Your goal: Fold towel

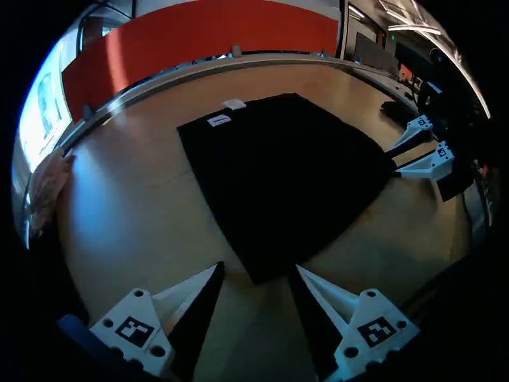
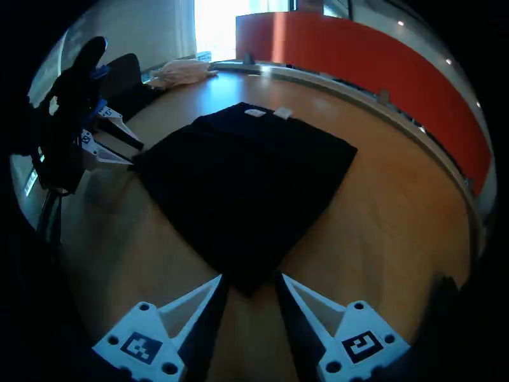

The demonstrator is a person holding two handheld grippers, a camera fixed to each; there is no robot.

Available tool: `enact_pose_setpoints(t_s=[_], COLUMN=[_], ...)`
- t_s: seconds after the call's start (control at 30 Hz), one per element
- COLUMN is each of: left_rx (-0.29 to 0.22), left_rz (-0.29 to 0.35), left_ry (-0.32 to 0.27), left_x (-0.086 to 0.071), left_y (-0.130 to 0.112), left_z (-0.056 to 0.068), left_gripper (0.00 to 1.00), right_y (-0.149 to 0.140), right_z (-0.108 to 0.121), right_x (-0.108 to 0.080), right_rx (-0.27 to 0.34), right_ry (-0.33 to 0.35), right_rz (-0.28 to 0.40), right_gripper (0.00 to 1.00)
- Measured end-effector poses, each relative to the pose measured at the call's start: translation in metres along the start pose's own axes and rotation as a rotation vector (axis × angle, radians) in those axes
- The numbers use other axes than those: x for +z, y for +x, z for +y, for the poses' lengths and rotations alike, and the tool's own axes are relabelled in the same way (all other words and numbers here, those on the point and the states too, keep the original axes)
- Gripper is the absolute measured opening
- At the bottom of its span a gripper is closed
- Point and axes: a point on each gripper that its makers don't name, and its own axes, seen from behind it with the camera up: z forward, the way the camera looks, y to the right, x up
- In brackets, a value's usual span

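Sitting flat on the wooden table [image 1: 127, 210]: one black towel [image 1: 286, 172], spread out, corners pointing at both grippers.

Left gripper [image 1: 256, 275]: jaws wide, nothing clamped. Near corner of the towel lies right between the fingertips, on the table; neither finger presses on it.

Right gripper [image 2: 248, 283]: same, jaws wide, a towel corner sitting in the gap, not pinched. In the left gripper view it shows at the towel's right-hand corner, fingers apart.

Count: 1 towel, 2 grippers, 2 small white tags [image 1: 219, 120] near the towel's far corner, just beside each other, 1 pinkish cloth heap [image 2: 181, 71] at the far table edge, well apart from the towel.

Edges/room: towel edges look straight and lie flat. Bare wood all round it, widest on the side toward the orange panel [image 2: 382, 63]. The table rim curves along below that panel. Dark gear sits off the table behind each gripper; too dark to tell what it is.
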Motion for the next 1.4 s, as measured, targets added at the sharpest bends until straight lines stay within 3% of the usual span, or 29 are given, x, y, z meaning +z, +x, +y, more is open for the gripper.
enact_pose_setpoints(t_s=[0.33, 0.47, 0.67, 1.03, 1.4], left_rx=[-0.004, 0.000, -0.007, -0.044, -0.068], left_rz=[-0.004, -0.009, -0.017, -0.012, 0.027], left_ry=[0.005, 0.006, 0.015, 0.018, 0.032], left_x=[-0.001, 0.000, 0.000, -0.011, -0.043], left_y=[0.001, 0.001, 0.002, 0.010, 0.037], left_z=[0.004, 0.006, 0.008, 0.010, 0.010], left_gripper=[0.48, 0.28, 0.12, 0.12, 0.12], right_y=[0.002, 0.002, 0.008, 0.023, 0.057], right_z=[-0.003, -0.002, -0.002, 0.000, 0.002], right_x=[0.001, 0.002, 0.001, -0.010, -0.039], right_rx=[0.004, 0.003, 0.017, 0.022, 0.006], right_ry=[0.004, -0.002, -0.009, -0.013, -0.012], right_rz=[-0.006, -0.009, 0.003, 0.028, 0.077], right_gripper=[0.26, 0.16, 0.14, 0.14, 0.14])
